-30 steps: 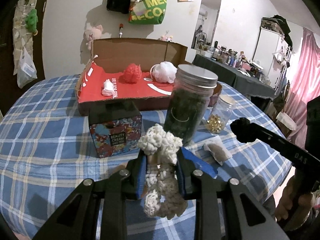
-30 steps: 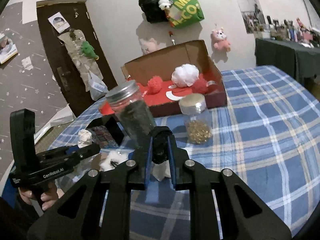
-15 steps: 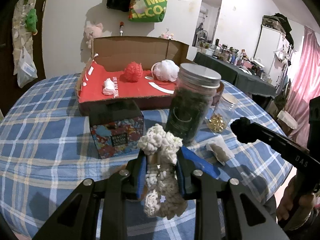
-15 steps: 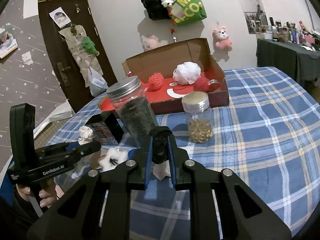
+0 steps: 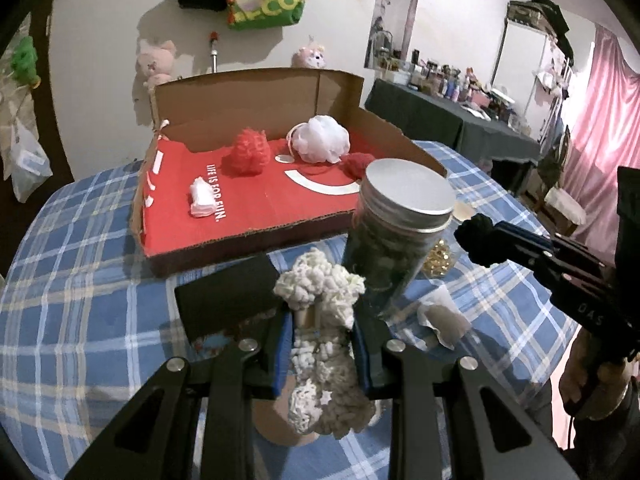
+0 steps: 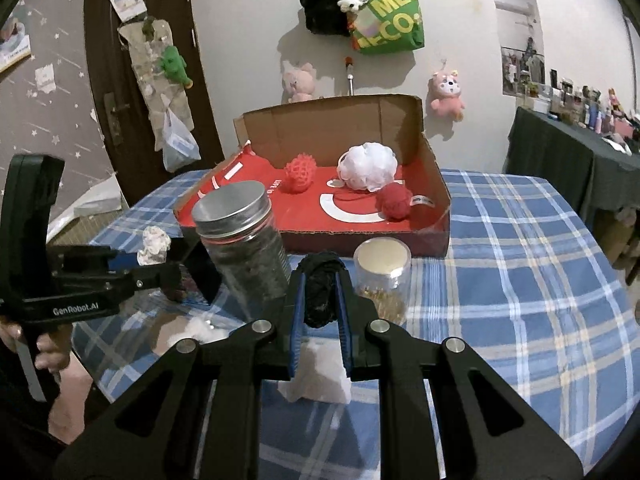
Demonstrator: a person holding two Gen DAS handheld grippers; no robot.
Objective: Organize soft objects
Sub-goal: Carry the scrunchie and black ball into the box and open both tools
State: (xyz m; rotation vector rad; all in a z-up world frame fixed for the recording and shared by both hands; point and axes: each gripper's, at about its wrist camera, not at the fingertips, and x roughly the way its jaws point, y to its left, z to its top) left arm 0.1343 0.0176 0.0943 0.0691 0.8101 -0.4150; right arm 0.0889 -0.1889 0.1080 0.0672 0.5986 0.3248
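Two claws are gripping soft things above a table (image 6: pixel 520 264) that is wearing a blue plaid cloth. Starting at the left, the left claw (image 5: pixel 322 336) is clamping a cream crocheted piece (image 5: pixel 320 300) between its blue pads, the knobbly top bulging above the fingertips and the rest hanging down behind them (in the right wrist view the same piece is poking up as a small pale tuft (image 6: pixel 154 246)). Just beyond it a dark box (image 5: pixel 228 292) is sitting on the cloth. Behind that, an open cardboard box (image 5: pixel 248 224) with a red printed floor is lying flat, its flap standing upright. Inside it, from left to right, are resting a small white bundle (image 5: pixel 202 197), a red mesh puff (image 5: pixel 248 153), a white bath pouf (image 5: pixel 323 144) and a red yarn ball (image 6: pixel 394 201). Nearer the camera a tall glass jar with a metal lid (image 5: pixel 394 236) is standing upright, its contents dark, and beside it a shorter jar holding golden bits (image 6: pixel 382 276). A pale crumpled pouch (image 5: pixel 442 318) is lying on the cloth near the tall jar. Further right, the right claw (image 6: pixel 320 298) is pinching a black knitted piece (image 6: pixel 320 292), its pads pressing nearly together on it, held clear of the cloth.
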